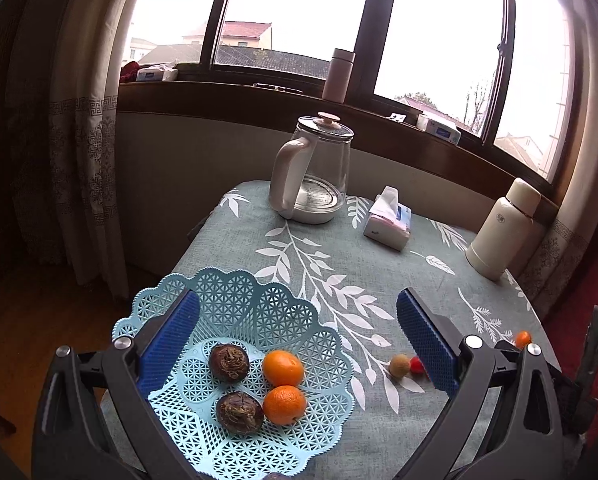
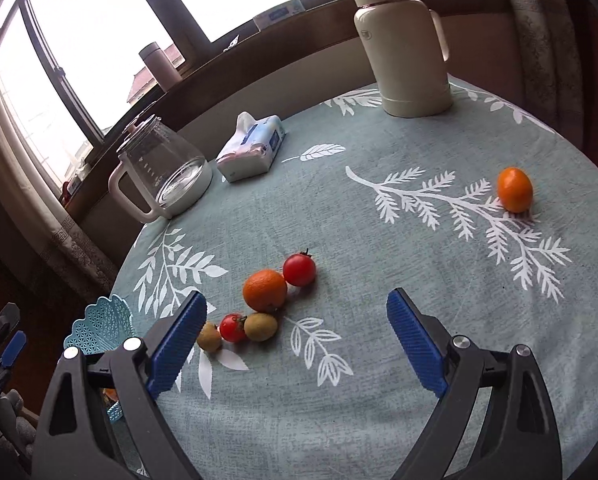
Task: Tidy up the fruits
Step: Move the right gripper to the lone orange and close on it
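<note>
A light blue lattice basket [image 1: 235, 300] sits at the table's near left and holds two oranges [image 1: 283, 368] and two dark brown round fruits [image 1: 229, 362]. My left gripper [image 1: 299, 340] hangs open above it, holding nothing. In the right wrist view, loose fruit lies in a cluster on the cloth: an orange [image 2: 264, 290], two small tomatoes [image 2: 299, 270], and two small brown-green fruits [image 2: 260, 326]. A lone orange [image 2: 515, 189] lies far right. My right gripper [image 2: 297, 340] is open and empty, just right of the cluster. The basket's edge [image 2: 99, 320] shows at left.
A glass kettle [image 1: 311, 172] with a white handle, a tissue pack [image 1: 387, 220] and a cream thermos [image 1: 503, 228] stand along the table's far side. A window sill with a pink flask [image 1: 339, 76] runs behind. The round table edge [image 2: 579, 152] curves right.
</note>
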